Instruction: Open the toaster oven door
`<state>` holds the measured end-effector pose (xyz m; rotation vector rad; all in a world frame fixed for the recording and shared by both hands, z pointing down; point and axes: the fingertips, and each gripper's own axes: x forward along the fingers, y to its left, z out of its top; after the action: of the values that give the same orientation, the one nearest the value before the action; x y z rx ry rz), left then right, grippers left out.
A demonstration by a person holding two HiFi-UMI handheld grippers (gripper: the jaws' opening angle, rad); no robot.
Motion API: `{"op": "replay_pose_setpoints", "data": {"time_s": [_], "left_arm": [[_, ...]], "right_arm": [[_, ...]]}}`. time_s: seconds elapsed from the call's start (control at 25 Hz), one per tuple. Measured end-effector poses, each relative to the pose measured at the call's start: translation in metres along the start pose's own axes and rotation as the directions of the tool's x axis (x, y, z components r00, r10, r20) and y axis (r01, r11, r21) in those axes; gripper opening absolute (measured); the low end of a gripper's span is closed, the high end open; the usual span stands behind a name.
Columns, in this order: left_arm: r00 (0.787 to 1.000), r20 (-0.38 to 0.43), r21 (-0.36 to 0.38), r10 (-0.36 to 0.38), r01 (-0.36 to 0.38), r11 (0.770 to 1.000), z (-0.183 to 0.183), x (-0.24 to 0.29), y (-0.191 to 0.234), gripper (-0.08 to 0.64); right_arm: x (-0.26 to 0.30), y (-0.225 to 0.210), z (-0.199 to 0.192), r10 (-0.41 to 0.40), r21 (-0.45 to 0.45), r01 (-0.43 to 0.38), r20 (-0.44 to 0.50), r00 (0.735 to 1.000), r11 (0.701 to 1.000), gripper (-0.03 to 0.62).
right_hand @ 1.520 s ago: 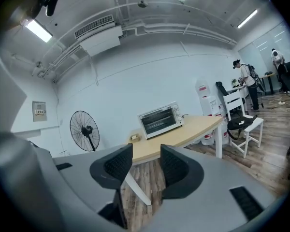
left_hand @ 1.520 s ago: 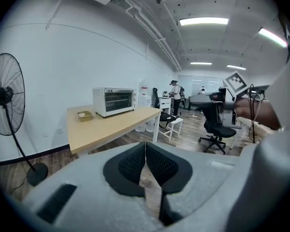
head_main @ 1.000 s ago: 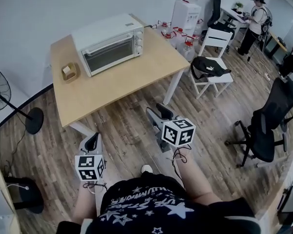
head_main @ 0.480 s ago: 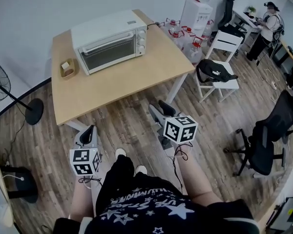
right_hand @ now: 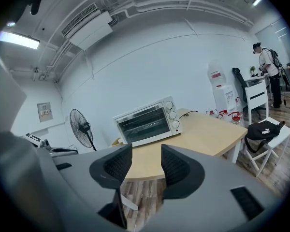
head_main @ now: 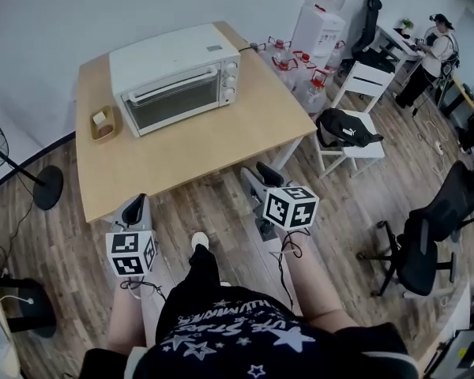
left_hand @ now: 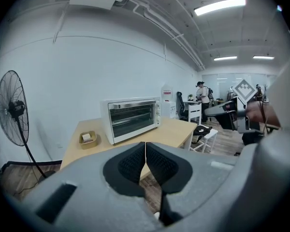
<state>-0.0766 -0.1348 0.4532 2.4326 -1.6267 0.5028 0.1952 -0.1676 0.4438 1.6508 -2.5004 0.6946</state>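
A white toaster oven (head_main: 174,77) with its glass door closed stands at the back of the light wooden table (head_main: 221,136). It also shows in the left gripper view as the oven (left_hand: 133,119) and in the right gripper view as the oven (right_hand: 147,121). My left gripper (head_main: 134,209) is shut, its pads touching with nothing between them, just off the table's near edge. My right gripper (head_main: 261,181) is held low over the floor in front of the table. Its jaws stand apart and are closing on nothing. Both grippers are well short of the oven.
A small wooden tray (head_main: 103,122) sits left of the oven. Water bottles (head_main: 300,65) stand beyond the table's right corner. A white chair with a black bag (head_main: 347,129) is at the right, an office chair (head_main: 426,243) further right. A fan base (head_main: 43,188) is at the left.
The person has stepped toward the table, so the oven and table look nearer. The left gripper has come up to the table's near edge. The right gripper has hardly shifted.
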Motion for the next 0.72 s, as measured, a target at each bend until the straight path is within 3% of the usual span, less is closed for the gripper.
{"op": "replay_pose_setpoints", "data": {"time_s": [0.4, 0.72], "left_arm": [[0.999, 0.037, -0.020, 0.029, -0.029, 0.999, 0.057, 0.087, 0.065, 0.021], [0.997, 0.043, -0.039, 0.059, -0.057, 0.998, 0.080, 0.132, 0.114, 0.021]], "right_arm": [[0.095, -0.022, 0.077, -0.015, -0.023, 0.016, 0.019, 1.000, 1.000, 0.178], [0.164, -0.023, 0.117, -0.010, -0.036, 0.011, 0.020, 1.000, 0.999, 0.169]]}}
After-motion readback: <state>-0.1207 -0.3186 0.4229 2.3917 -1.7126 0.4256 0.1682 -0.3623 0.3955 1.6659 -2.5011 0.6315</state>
